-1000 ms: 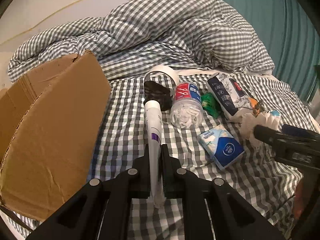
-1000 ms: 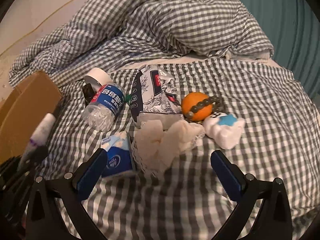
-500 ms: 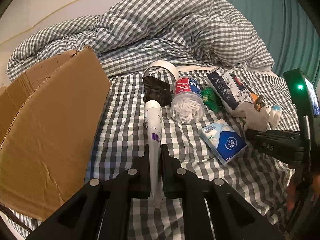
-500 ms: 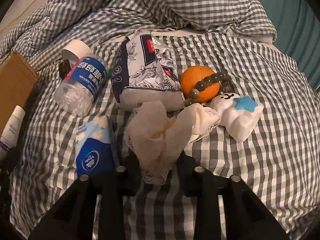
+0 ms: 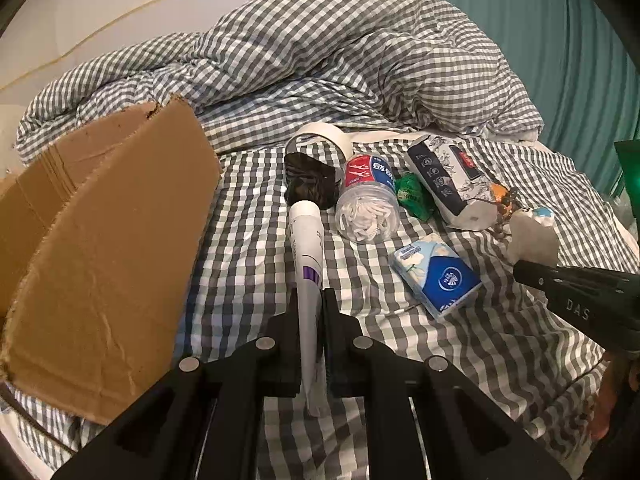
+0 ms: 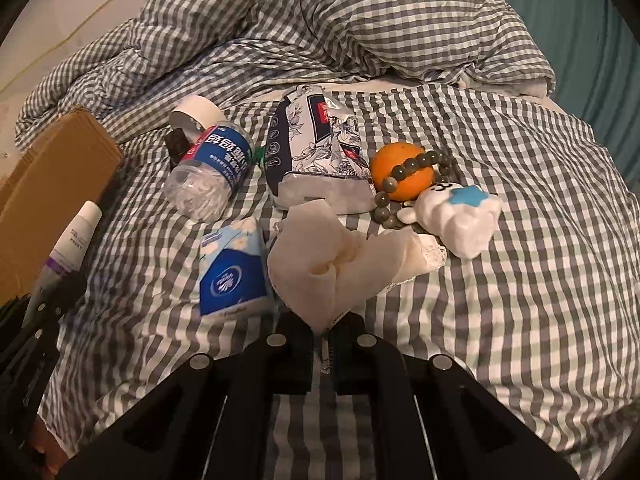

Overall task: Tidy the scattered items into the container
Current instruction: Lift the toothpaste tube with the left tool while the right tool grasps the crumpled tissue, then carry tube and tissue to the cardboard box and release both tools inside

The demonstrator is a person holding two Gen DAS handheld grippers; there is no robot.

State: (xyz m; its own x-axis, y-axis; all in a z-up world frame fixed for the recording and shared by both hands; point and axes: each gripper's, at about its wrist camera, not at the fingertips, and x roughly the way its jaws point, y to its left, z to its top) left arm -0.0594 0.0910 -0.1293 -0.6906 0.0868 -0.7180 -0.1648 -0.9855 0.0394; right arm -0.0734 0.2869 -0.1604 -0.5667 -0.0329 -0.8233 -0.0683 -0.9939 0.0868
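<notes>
In our left hand-held gripper (image 5: pixel 311 320) we hold a slim white plastic tube with a purple band (image 5: pixel 307 248), pinched near its flat tail so the cap end points forward above the grey-and-white checked bed sheet (image 5: pixel 248 240). In our right hand-held gripper (image 6: pixel 323 344) the jaws are closed on a crumpled cream-white cloth with a lace edge (image 6: pixel 340 256), which bunches up just ahead of the fingertips.

Just beside that cloth, on its left, lies a blue-and-white pocket tissue pack (image 6: pixel 234 272). Beyond it rest a clear plastic jar of white picks with a red-and-blue label (image 6: pixel 210 172) lying on its side, a navy-and-white floral foil pouch (image 6: pixel 316 160), an orange fruit (image 6: pixel 402 176) draped with a string of dark green beads (image 6: pixel 416 160), and a white cloud-shaped toy with a blue star (image 6: pixel 464 216). In the left view we also see a small green wrapped item (image 5: pixel 414 196), a black crumpled bag (image 5: pixel 308 184) and a white tape roll (image 5: pixel 320 140) behind the jar.

The brown cardboard box (image 5: pixel 96 248) stands at the left, its flap up; we cannot see its inside, so we cannot tell what it already contains. We judge the task early: two items are in hand but neither is over the box yet, and the rest lie scattered on the bed.
</notes>
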